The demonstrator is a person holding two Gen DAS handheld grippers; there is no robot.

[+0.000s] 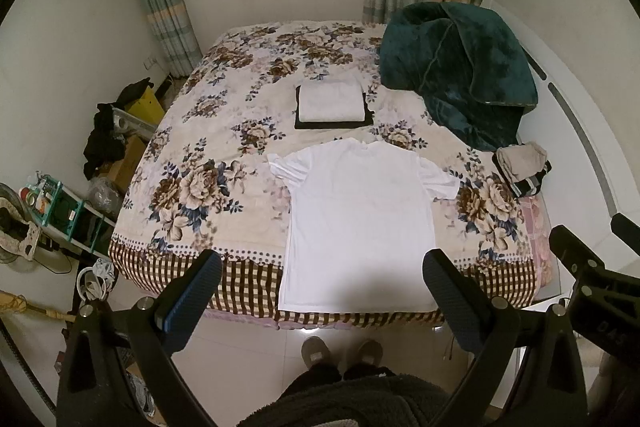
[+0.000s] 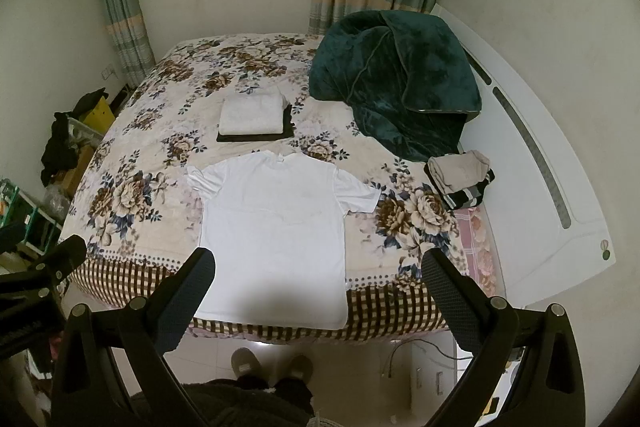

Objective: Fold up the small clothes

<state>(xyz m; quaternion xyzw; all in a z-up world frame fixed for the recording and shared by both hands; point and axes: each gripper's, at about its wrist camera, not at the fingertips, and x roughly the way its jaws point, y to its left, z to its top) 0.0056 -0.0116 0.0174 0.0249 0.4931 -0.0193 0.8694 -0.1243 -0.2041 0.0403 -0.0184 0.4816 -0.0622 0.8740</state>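
Note:
A white T-shirt [image 1: 360, 219] lies spread flat on the floral bed [image 1: 208, 163], collar away from me, hem at the near edge; it also shows in the right wrist view [image 2: 276, 235]. Beyond it sits a stack of a folded white garment [image 1: 332, 101] on a folded black one [image 1: 334, 125], which also shows in the right wrist view [image 2: 252, 115]. My left gripper [image 1: 322, 287] is open and empty, held above the bed's near edge. My right gripper [image 2: 318, 287] is open and empty, also above the near edge. Each gripper frames the shirt's hem.
A dark green blanket [image 1: 456, 71] is heaped at the bed's far right. A small pile of beige and striped clothes [image 1: 522, 167] lies at the right edge. Clutter and shelves [image 1: 60, 203] stand left of the bed. My slippered feet [image 1: 340, 351] are on the tiled floor.

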